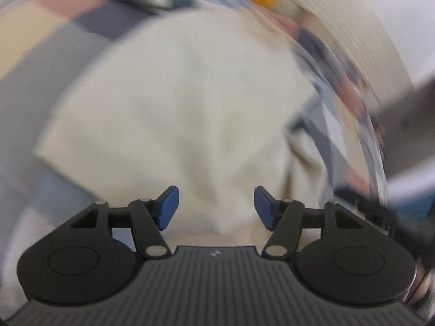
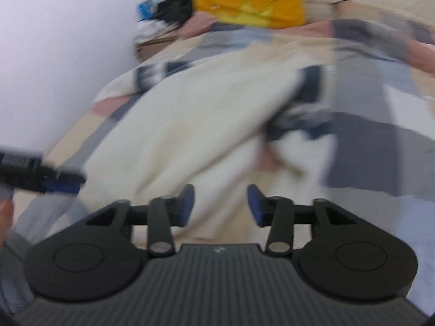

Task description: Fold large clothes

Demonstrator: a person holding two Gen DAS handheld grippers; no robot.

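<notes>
- The left wrist view looks steeply down along its own fingers, close over a cream garment (image 1: 174,114) on a patchwork bedcover (image 1: 35,54).
- The right wrist view tilts down less, reaching a far yellow cushion (image 2: 252,2).
- Both views share the garment and bedcover.

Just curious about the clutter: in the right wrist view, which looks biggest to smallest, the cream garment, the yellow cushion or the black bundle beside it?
1. Cream fabric garment, largest, though nearest the camera.
2. Yellow cushion.
3. Black bundle, smallest.
</notes>
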